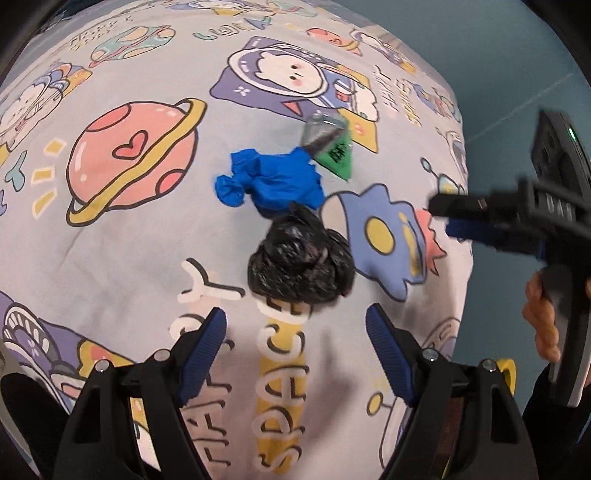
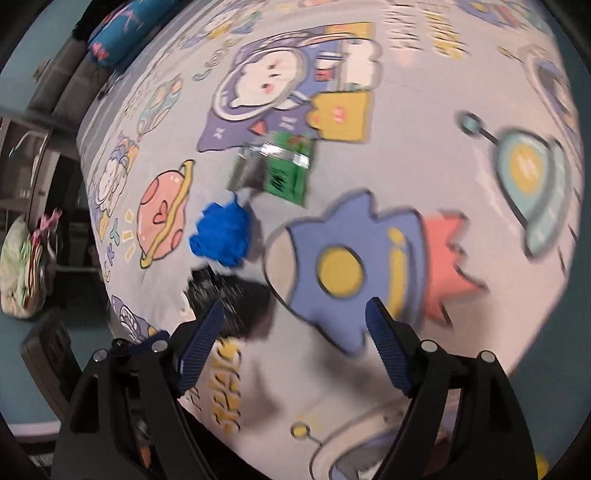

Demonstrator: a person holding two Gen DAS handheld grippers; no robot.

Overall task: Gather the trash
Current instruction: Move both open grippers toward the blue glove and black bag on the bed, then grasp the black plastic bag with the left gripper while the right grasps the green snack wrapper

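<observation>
A crumpled black plastic bag [image 1: 301,264] lies on the cartoon space-print bed sheet [image 1: 122,258]. A blue crumpled wad [image 1: 271,181] touches its far side. A green and silver snack wrapper [image 1: 328,142] lies just beyond. My left gripper [image 1: 297,334] is open and empty, just short of the black bag. My right gripper [image 2: 295,325] is open and empty above the sheet; it also shows at the right of the left wrist view [image 1: 454,214]. In the blurred right wrist view the black bag [image 2: 229,295] is by the left finger, with the blue wad [image 2: 221,234] and wrapper [image 2: 277,168] farther off.
The bed's right edge drops to a teal floor [image 1: 517,74]. In the right wrist view a blue patterned pillow [image 2: 122,26] lies at the bed's far left corner, and dark shelving with a pale cloth bundle [image 2: 20,258] stands on the left.
</observation>
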